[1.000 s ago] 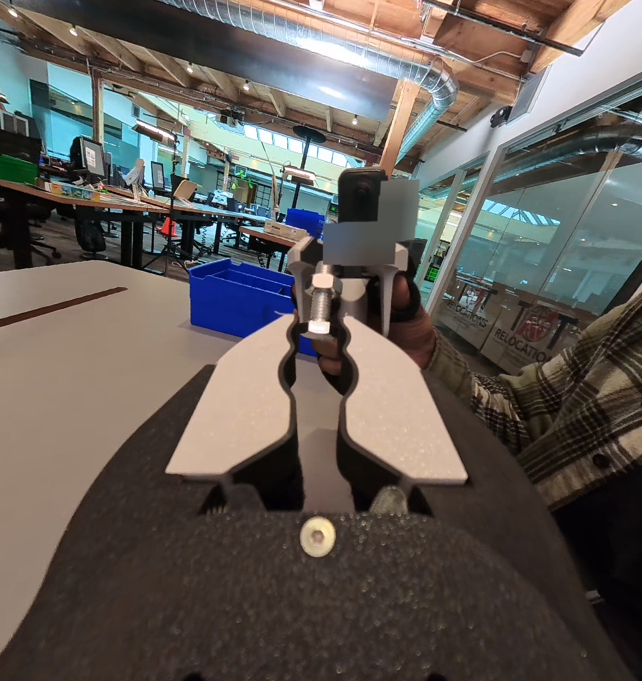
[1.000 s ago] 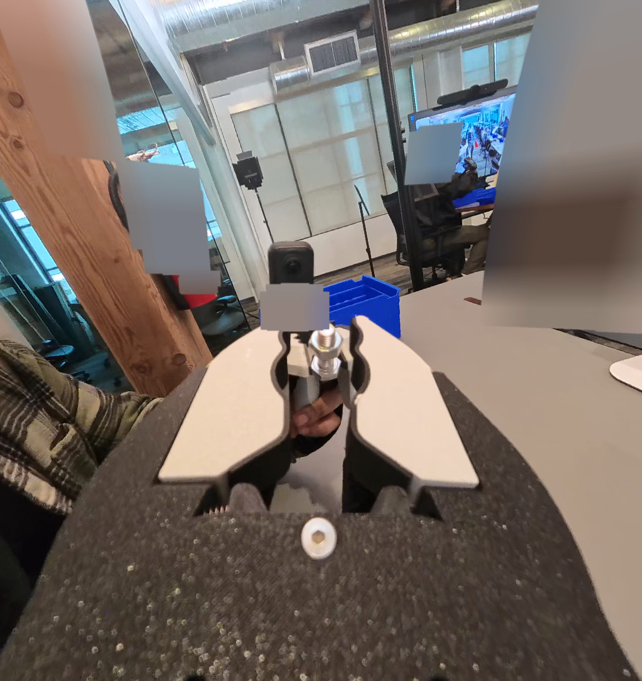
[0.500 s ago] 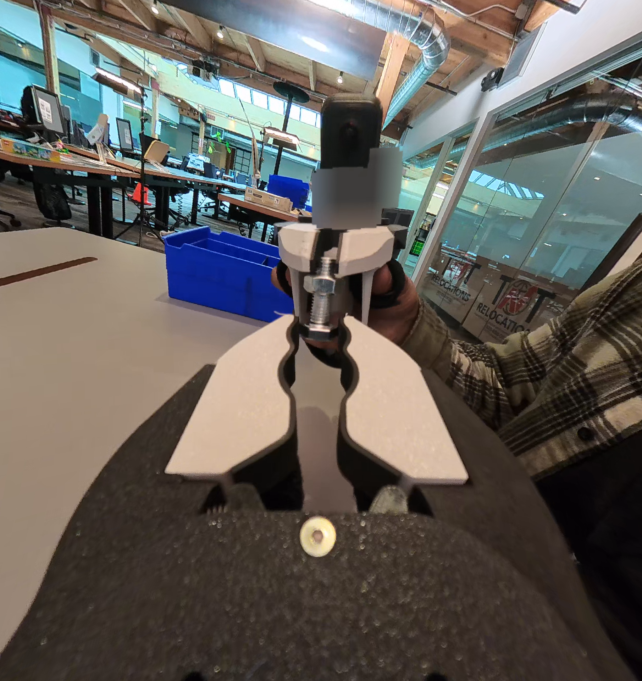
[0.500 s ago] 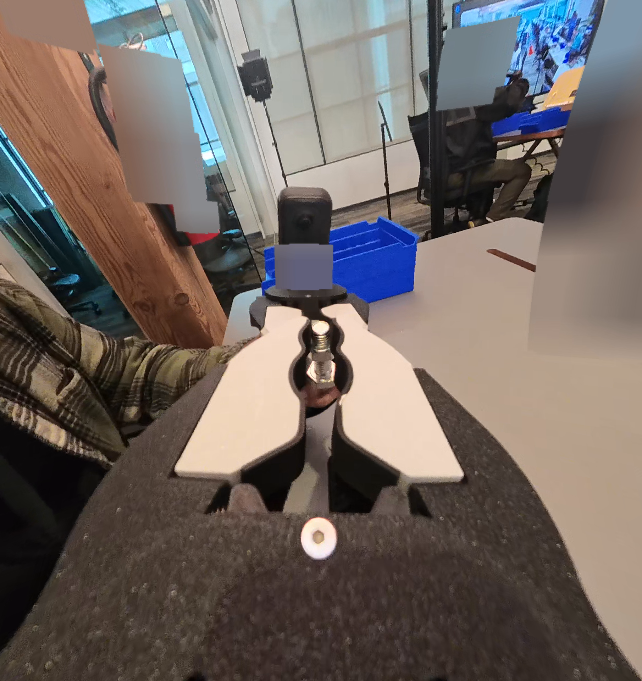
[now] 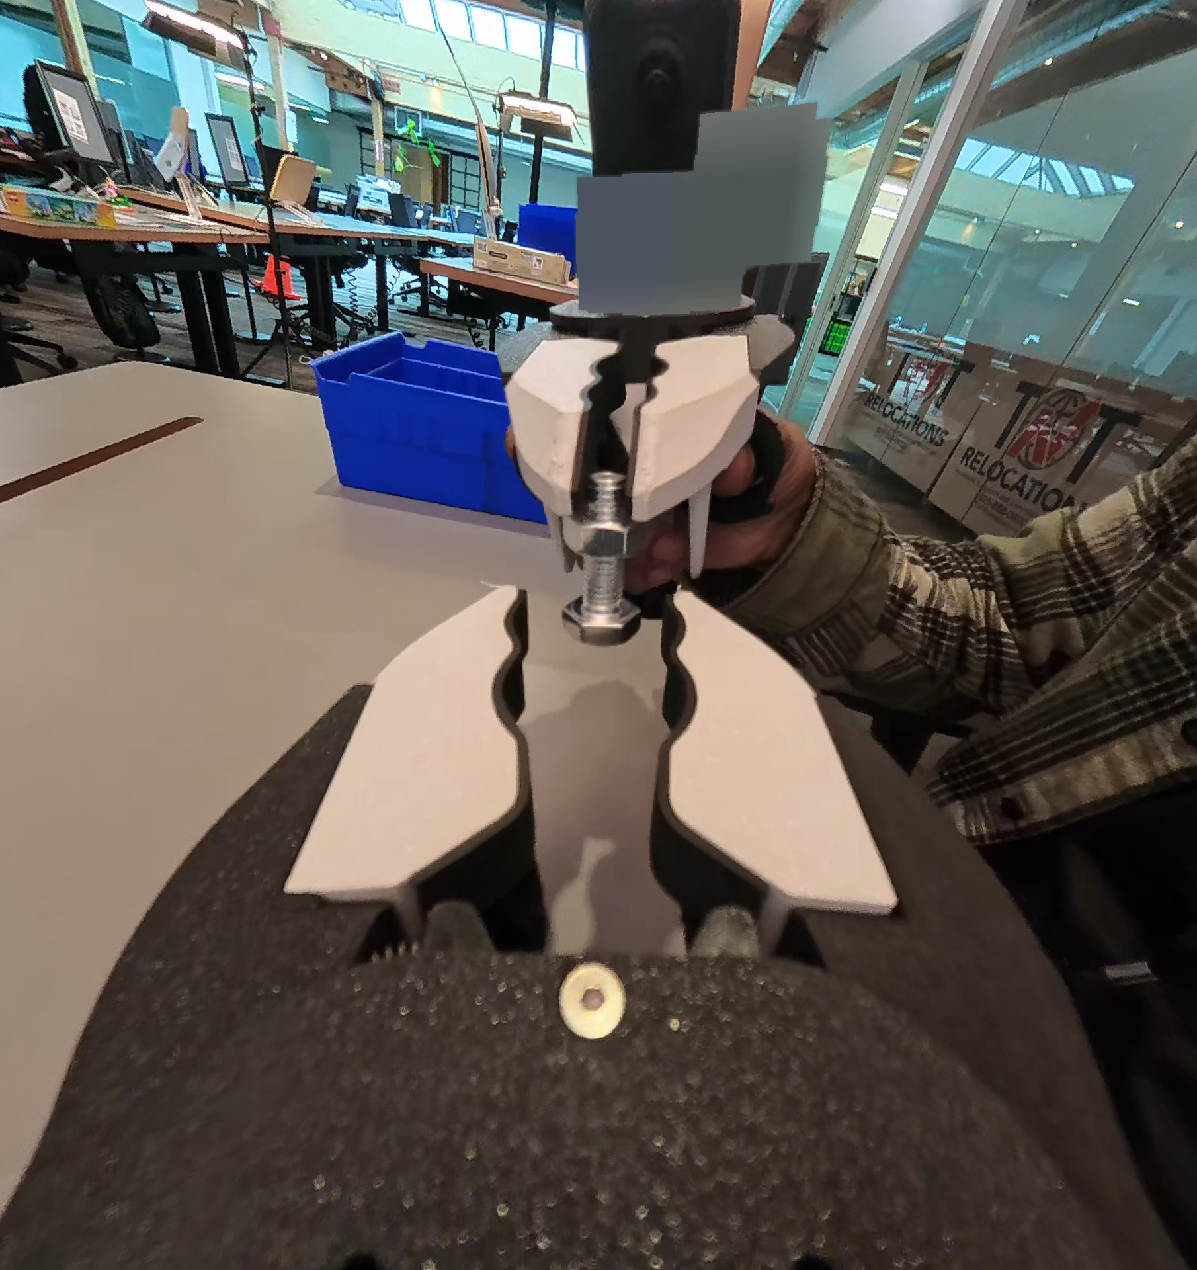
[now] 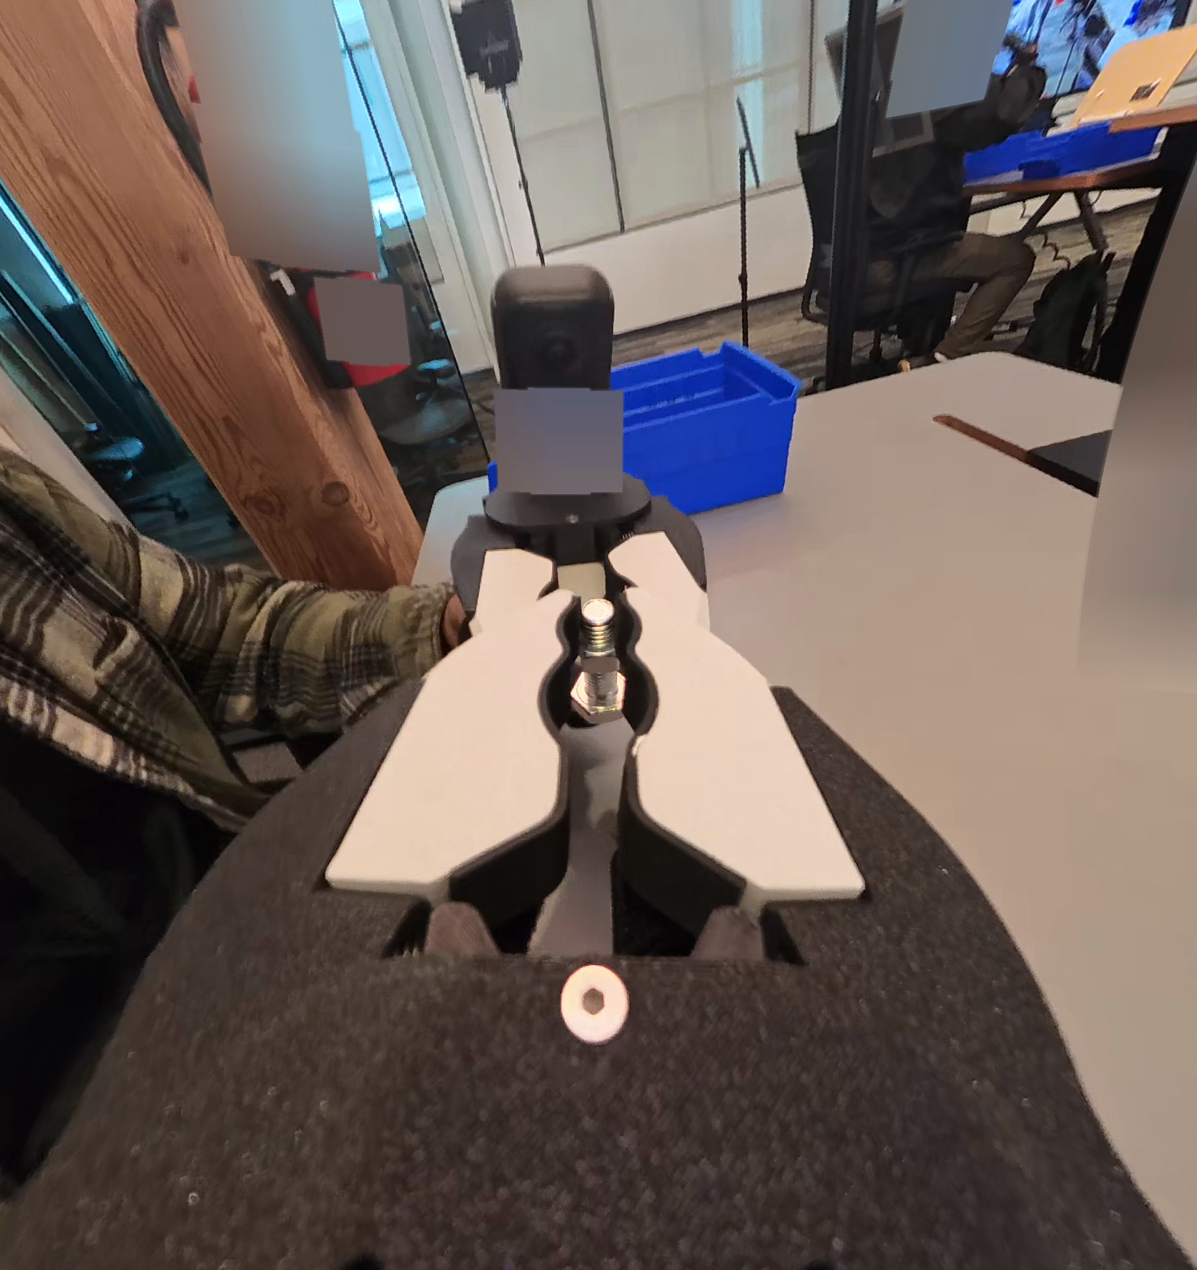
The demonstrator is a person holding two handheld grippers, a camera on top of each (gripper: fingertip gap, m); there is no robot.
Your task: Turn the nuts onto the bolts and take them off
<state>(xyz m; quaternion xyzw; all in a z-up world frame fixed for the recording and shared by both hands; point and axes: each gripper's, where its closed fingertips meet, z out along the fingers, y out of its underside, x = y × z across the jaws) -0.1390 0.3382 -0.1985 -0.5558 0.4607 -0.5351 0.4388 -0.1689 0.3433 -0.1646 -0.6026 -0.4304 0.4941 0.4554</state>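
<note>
A steel bolt stands upright with a hex nut threaded high on its shank and its head at the bottom. My right gripper faces the left camera and is shut on the bolt at the nut's level. In the right wrist view the bolt sits between my right gripper's fingers, nut nearest. My left gripper is open, its fingertips either side of the bolt head without touching it. It also shows beyond the bolt in the right wrist view.
A blue bin stands at the far side of the grey table and also shows in the right wrist view. A person's hand and plaid sleeve come in from the right. A wooden post stands beyond the table. The tips of both grippers are at nearly the same place.
My left gripper's jaws have opened off the bolt head. The right gripper has kept the bolt and now appears closer and higher in the left wrist view.
</note>
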